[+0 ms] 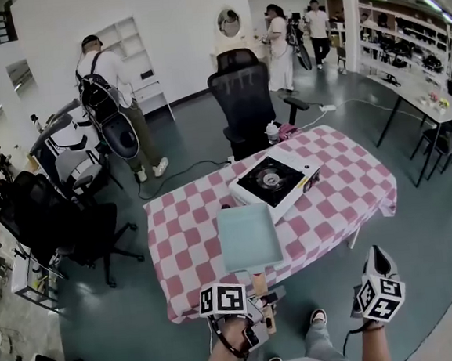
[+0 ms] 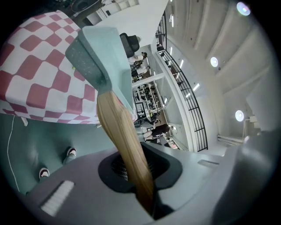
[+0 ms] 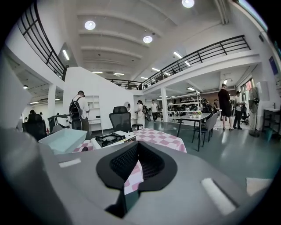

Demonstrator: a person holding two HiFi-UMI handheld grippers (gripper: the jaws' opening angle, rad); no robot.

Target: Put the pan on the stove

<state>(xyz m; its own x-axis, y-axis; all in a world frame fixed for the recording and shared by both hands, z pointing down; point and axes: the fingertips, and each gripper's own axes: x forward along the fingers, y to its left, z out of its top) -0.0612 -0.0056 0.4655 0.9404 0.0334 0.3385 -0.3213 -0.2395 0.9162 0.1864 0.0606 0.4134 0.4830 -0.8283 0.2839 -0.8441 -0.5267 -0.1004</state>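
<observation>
Teal pan (image 1: 249, 237) points away, wooden handle (image 1: 259, 281) toward the person.

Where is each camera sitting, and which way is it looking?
Head view: on the person's head, looking steeply down at the table; both forearms and a shoe show.
Left gripper view: on the left gripper, looking along its jaws, shut on the handle of the pan.
Right gripper view: on the right gripper, facing across the room; jaws apart, empty.
Shared: all show pan and table; head and right views, the stove.

Pale teal pan (image 1: 249, 237), tan handle (image 2: 125, 140) — pink-and-white checked tablecloth (image 1: 184, 228)
</observation>
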